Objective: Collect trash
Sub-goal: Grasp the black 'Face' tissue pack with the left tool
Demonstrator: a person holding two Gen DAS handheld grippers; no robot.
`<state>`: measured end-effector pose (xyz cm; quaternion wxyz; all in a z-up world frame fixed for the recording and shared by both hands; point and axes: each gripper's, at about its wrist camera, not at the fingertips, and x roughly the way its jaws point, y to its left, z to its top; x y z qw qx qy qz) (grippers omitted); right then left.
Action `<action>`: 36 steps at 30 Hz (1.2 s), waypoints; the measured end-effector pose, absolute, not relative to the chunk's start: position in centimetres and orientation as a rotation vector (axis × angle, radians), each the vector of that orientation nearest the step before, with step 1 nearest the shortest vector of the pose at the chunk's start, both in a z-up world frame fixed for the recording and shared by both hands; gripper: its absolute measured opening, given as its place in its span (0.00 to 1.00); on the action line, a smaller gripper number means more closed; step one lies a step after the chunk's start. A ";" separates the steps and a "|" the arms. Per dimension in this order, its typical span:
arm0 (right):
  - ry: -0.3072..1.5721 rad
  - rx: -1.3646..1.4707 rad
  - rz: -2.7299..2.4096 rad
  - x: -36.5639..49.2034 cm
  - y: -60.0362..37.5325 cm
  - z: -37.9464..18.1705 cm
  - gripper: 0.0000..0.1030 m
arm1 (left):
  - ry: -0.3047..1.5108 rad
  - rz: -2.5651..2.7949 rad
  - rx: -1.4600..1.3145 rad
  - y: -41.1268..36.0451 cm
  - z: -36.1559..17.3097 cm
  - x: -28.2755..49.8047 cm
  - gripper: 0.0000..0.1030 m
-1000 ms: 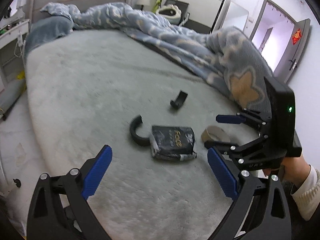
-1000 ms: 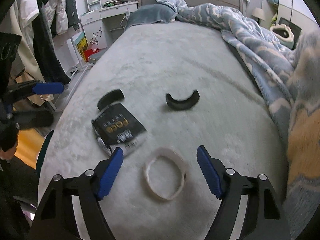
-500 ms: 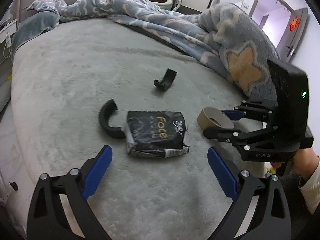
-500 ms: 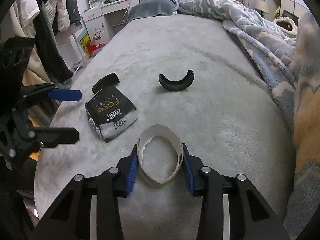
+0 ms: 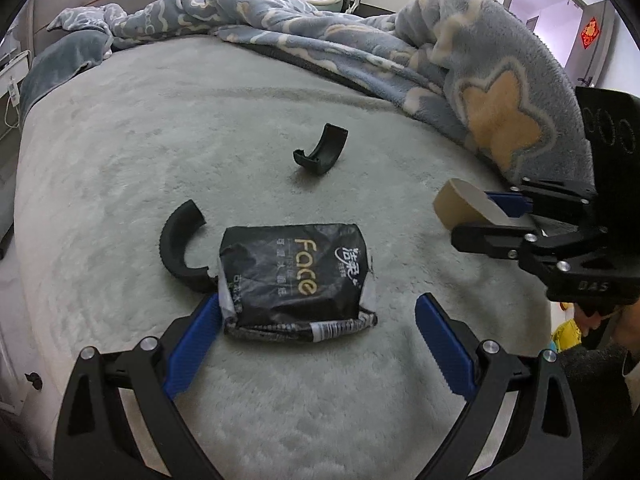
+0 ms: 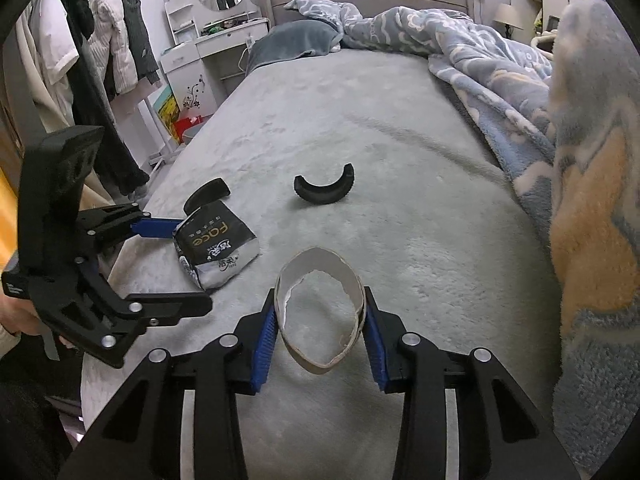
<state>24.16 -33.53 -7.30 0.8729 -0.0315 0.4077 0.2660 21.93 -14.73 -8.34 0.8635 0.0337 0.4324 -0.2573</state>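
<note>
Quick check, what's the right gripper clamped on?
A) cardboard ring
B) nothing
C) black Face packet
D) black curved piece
A: the right gripper has its blue pads pressed on both sides of the cardboard ring, squashing it oval; the packet lies apart.

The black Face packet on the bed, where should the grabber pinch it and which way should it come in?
Probably across its short sides, coming down from above and the near end. The black packet lies flat on the grey bed cover, so only its edges stick up to pinch. The left gripper already straddles it, open, one finger by the crumpled near corner. The curved black piece touches its far-left corner, so avoid that side.
</note>
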 end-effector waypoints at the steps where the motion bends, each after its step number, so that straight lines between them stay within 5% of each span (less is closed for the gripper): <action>1: 0.850 -0.063 0.554 24.1 -33.7 -7.3 0.39 | 0.903 -0.537 0.070 -14.8 -8.4 22.0 0.95; 10: 0.845 -0.044 0.553 24.2 -34.7 -7.2 0.39 | 0.885 -0.501 0.077 -15.5 -8.6 22.7 0.93; 17: 0.848 -0.043 0.552 24.1 -34.9 -7.4 0.39 | 0.881 -0.474 0.081 -15.5 -8.7 23.2 0.73; 36: 0.855 -0.021 0.580 22.6 -30.4 -5.9 0.39 | 0.835 -0.458 0.030 -11.7 -5.7 19.4 0.71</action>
